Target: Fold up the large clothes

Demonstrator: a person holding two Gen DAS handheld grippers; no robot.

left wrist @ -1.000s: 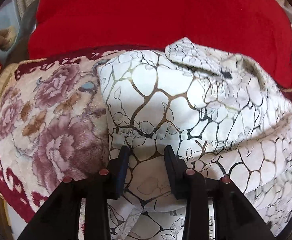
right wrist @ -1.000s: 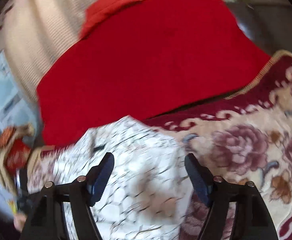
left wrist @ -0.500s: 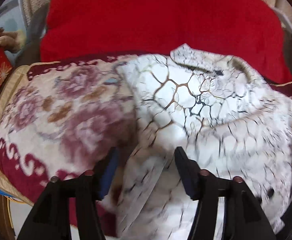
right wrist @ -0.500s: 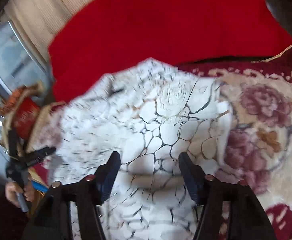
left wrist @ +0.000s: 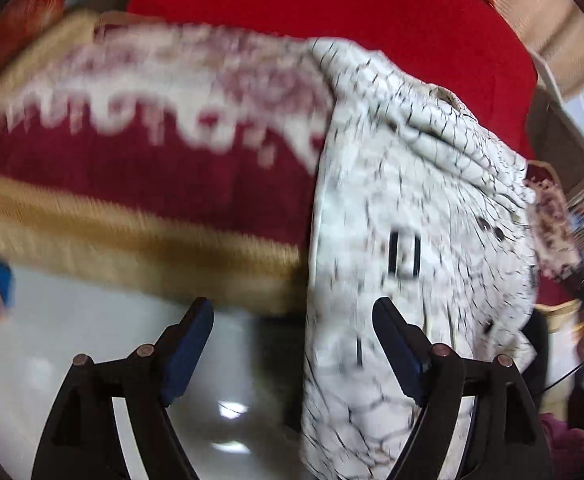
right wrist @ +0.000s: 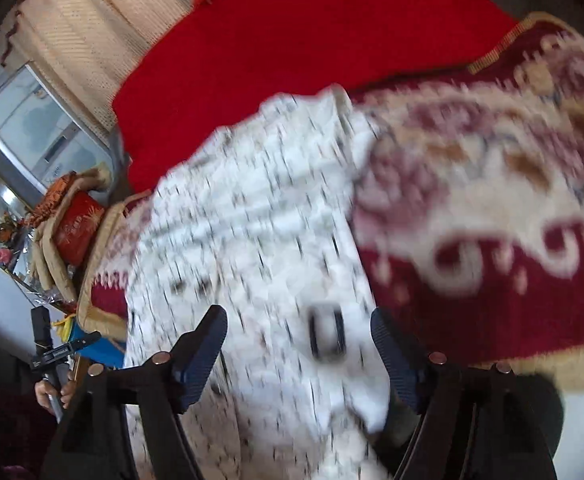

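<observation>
My left gripper (left wrist: 292, 344) has just been opening; its jaws are standing apart, and the white crackle-print garment (left wrist: 412, 208) is hanging lower right, off the floral blanket (left wrist: 152, 168). My right gripper (right wrist: 298, 354), also just opening, is straddling it unclamped, nearer.

Floral blanket (left wrist: 140, 168), red cloth (right wrist: 292, 40)

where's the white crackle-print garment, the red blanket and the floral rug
white crackle-print garment (left wrist: 412, 184): left wrist view, its draped middle
red blanket (right wrist: 312, 40): right wrist view, its flat centre
floral rug (right wrist: 492, 184): right wrist view, its blurred flower pattern
</observation>
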